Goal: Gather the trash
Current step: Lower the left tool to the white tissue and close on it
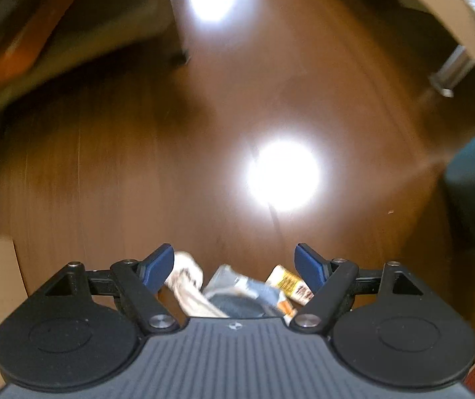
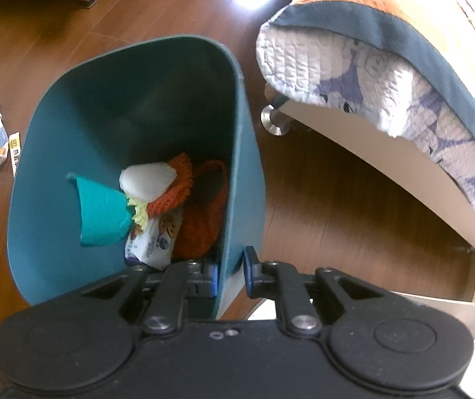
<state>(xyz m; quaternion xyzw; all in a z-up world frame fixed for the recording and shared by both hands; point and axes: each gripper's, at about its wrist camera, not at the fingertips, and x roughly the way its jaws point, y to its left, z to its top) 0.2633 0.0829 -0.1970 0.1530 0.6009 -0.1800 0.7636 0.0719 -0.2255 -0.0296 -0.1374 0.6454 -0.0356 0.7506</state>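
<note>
A: Risks? Teal bin (image 2: 131, 106) fills frame centre, right gripper (image 2: 231, 274) jaws clamped narrow on its near wall. A thin-rim pinch could slip and tip it.

B: Left gripper (image 1: 234, 266)?

A: Jaws wide, holding nothing, above the crumpled wrappers (image 1: 237, 286) at lower centre on the floor (image 1: 138, 166). Blurry view, so closing could catch only one piece.

We can't read any text outright. The white snack packet (image 2: 152, 239) in the teal bin (image 2: 35, 179) has blue print, too blurry. The yellow-label wrapper (image 1: 290, 284) on the floor carries dark lettering, also illegible.
</note>
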